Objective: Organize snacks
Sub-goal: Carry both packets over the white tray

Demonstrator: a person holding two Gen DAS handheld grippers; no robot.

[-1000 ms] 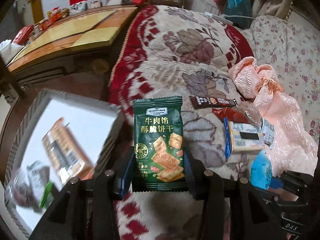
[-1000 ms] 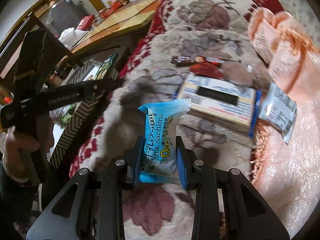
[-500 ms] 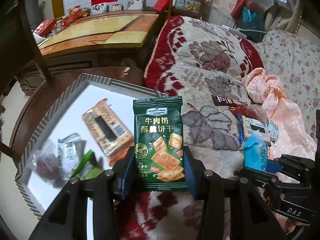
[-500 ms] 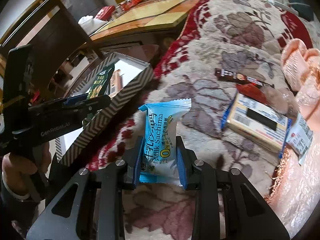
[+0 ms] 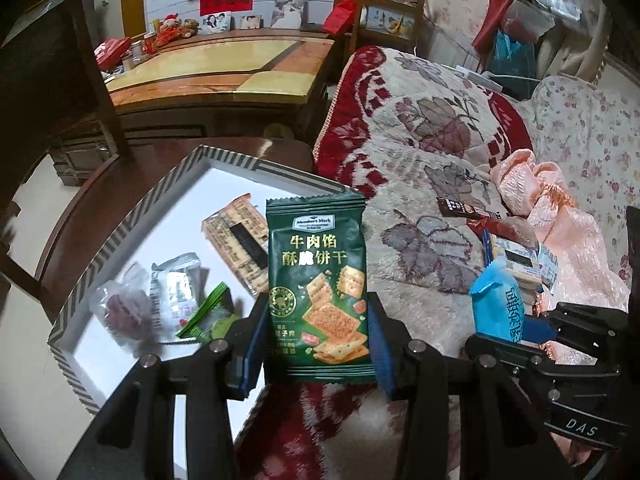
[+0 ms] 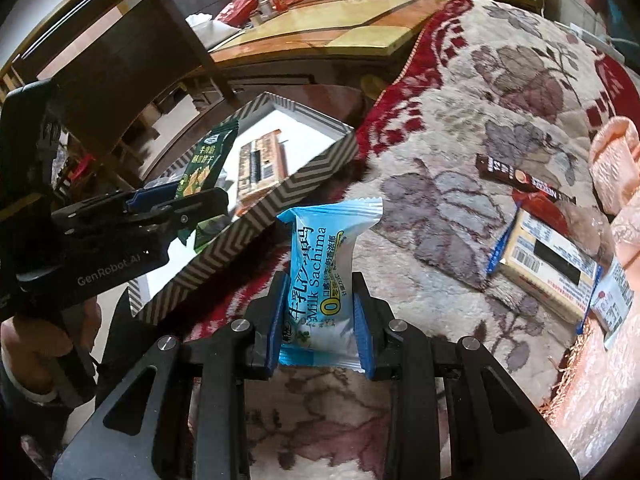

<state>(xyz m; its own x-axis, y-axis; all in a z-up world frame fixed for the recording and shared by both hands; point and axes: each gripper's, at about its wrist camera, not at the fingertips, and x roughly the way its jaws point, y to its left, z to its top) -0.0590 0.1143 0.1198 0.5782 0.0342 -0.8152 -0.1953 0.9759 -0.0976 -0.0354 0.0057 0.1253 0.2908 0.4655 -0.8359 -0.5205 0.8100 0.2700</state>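
My left gripper (image 5: 316, 344) is shut on a green cracker packet (image 5: 318, 280) and holds it upright over the near right edge of the striped white box (image 5: 132, 216). The box holds an orange biscuit pack (image 5: 236, 240), a silver sachet (image 5: 176, 284), a red-filled clear bag (image 5: 124, 312) and a green packet (image 5: 208, 312). My right gripper (image 6: 318, 320) is shut on a blue Milk Sachima packet (image 6: 324, 268), above the blanket just right of the box (image 6: 256, 208). The left gripper also shows in the right wrist view (image 6: 176, 204).
On the floral blanket (image 6: 480, 120) lie a brown snack bar (image 6: 524, 184), a red wrapper (image 5: 500, 228), a cream box with a barcode (image 6: 548, 264) and a white sachet (image 6: 612, 300). Pink cloth (image 5: 560, 220) lies at the right. A wooden table (image 5: 224, 72) stands behind.
Both grippers have moved left towards the striped box, each still holding its packet. The box now fills more of both views.
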